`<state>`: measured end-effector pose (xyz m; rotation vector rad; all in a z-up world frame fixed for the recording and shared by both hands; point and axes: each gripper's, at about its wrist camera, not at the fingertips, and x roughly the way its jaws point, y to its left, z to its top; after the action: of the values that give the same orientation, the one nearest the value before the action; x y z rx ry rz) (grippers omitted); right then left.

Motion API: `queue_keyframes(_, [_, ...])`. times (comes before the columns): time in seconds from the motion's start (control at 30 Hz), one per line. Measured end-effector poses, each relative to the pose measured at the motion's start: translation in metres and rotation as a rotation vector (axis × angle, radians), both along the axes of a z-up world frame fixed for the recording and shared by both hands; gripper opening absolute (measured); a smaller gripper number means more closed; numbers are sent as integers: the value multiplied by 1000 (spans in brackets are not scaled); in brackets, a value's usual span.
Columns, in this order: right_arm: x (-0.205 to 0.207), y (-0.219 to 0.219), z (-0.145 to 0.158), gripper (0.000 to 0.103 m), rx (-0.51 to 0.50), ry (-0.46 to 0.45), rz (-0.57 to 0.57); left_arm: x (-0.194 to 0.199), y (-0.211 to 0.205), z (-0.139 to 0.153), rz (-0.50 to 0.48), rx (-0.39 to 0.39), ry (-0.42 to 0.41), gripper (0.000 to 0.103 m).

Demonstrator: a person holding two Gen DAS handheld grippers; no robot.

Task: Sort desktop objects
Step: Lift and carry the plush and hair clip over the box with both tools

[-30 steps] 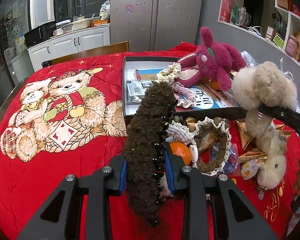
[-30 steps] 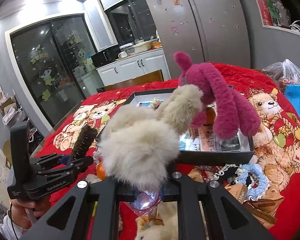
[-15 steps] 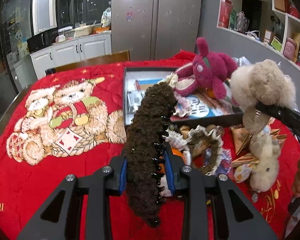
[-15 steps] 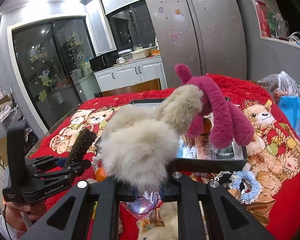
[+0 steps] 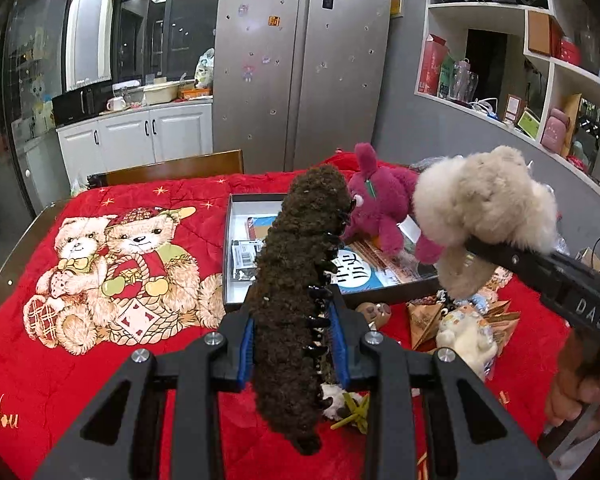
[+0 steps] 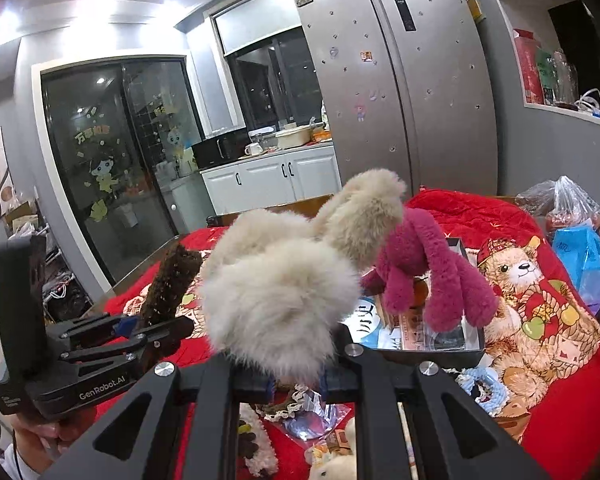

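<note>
The step in hand was judged to be the carrying of two picked items toward the black tray, and it would best be done by keeping both grips firm, holding the items clear of the clutter below, and bringing each over a bare part of the tray before any release, with the two grippers kept apart so that neither load brushed the other.

Nearest, at the lower centre of the left wrist view, the left gripper (image 5: 292, 344) was seen partly closed, its blue pads pressed on the sides of a brown fuzzy hair claw (image 5: 300, 280), which stood upright and tilted slightly, its dark teeth showing along its right edge. At the lower centre of the right wrist view, the right gripper (image 6: 296, 376) was seen clenched tight on the base of a beige plush toy (image 6: 284, 300), whose fur hid the pads.

Below and just beyond, small items were left scattered on the red blanket (image 5: 100, 360), among them a blue crochet ring (image 6: 480, 388). Further off, at mid-frame, the black tray (image 5: 228, 264) lay on the blanket with papers inside, and a magenta plush toy (image 5: 380, 208) sat in it.
</note>
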<state>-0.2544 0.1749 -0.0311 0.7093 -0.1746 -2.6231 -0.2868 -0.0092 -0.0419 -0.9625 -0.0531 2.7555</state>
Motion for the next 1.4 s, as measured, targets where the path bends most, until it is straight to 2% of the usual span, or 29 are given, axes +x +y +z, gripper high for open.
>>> queue_keyframes(0.2, [-3,-1,10,14,14,-19,-11,-13,-2,13,28,-16,-7,32])
queue_keyframes(0.3, [-8,3,11,14,16,-30,-21,-25,-1,15,12,12,-43,32])
queue_keyframes(0.5, [-27,6,11,14,28,-64,-28,-52,20,16,-8,-34,-41,32])
queue_keyframes(0.63, [-52,1,5,14,53,-93,-27,-79,38,7,-2,-74,-69,32])
queue_keyframes(0.77, [-80,2,-9,14,77,-129,-35,-106,53,-8,-1,-66,-118,32])
queue_keyframes(0.87, [-104,10,-24,14,72,-187,-44,-118,59,-19,-17,-67,-119,32])
queue_keyframes(1.13, [-140,20,-42,14,107,-207,-73,-139,46,-42,-18,-117,-115,32])
queue_keyframes(1.27, [-151,26,-54,14,133,-232,-83,-147,31,-43,5,-89,-127,32])
queue_keyframes(1.4, [-149,27,-52,14,110,-237,-59,-147,30,-44,-9,-97,-120,32])
